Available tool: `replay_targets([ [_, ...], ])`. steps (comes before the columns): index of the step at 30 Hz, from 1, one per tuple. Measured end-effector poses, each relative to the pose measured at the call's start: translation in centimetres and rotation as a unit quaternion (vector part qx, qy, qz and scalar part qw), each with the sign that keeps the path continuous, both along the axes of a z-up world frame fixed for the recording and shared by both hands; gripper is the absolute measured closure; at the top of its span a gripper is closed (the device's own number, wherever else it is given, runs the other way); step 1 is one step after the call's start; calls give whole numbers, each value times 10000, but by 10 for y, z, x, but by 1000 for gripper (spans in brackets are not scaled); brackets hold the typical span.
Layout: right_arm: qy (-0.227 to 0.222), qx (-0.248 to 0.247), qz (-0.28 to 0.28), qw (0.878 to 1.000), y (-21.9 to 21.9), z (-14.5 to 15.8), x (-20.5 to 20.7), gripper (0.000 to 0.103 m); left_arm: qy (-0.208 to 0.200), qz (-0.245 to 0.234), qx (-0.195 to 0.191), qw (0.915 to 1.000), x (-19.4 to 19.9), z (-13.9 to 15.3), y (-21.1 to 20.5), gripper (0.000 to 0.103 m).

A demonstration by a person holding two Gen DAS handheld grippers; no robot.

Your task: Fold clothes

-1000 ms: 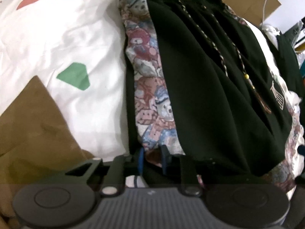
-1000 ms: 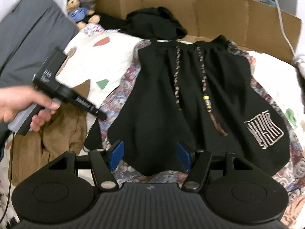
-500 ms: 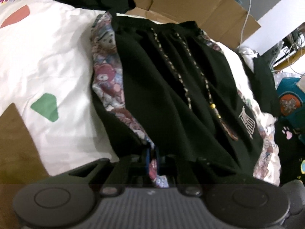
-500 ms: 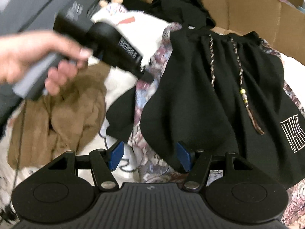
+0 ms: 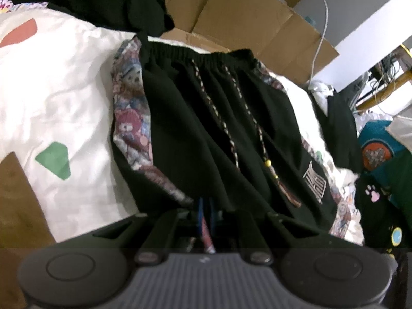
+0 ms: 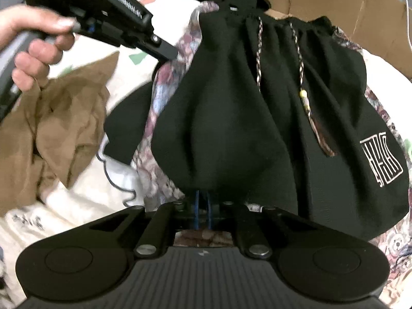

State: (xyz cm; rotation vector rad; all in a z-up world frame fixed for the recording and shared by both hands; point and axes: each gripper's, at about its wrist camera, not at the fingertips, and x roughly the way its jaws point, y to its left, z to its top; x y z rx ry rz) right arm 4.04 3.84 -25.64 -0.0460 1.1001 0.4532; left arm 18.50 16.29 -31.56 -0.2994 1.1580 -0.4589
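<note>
A pair of black drawstring shorts (image 6: 231,103) with a white emblem (image 6: 381,159) on one leg lies spread over a teddy-bear print cloth (image 5: 131,108) on a cluttered bed, waistband toward a wall of cardboard (image 5: 257,18), as a person works both handheld grippers at the near hem. The left gripper (image 5: 205,215) has its blue pads pinched nearly together on a strip of fabric at the shorts' left edge; the strip looks to be the printed cloth, possibly with the black hem beside it, though blur leaves that uncertain. In the right wrist view the same tool appears at upper left, gripped by the person's left hand (image 6: 33,43), its tip at the shorts' side. The right gripper (image 6: 202,211) is closing, its pads already close together on the bottom edge of the black leg.

The step in hand appears to be taking hold of the lower hem at two points before the first fold. The next move likely calls for lifting both grips together and carrying the hem toward the waistband, keeping the braided drawstring (image 6: 258,59) and the cloth beneath from being dragged along. A brown garment (image 6: 59,126) waits at the left.
</note>
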Motion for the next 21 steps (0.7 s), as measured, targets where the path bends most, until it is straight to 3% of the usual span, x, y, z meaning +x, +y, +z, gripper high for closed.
replay_targets([
  [4,18,131,87,9999,14,0,2,83,-20,-67,84,9999,-3,2,-3,97],
  [8,106,118,206,9997,27,-6,0,74,-119,-125,271,9995,-18,6,-3,83],
  [12,18,-63,397,9992,39,-10,-2,57,-199,-287,383,9987,-27,9,-5,79],
  [21,-239,-519,814,9950,61,-15,-5,55,-291,-229,332,9988,-30,15,2,69],
])
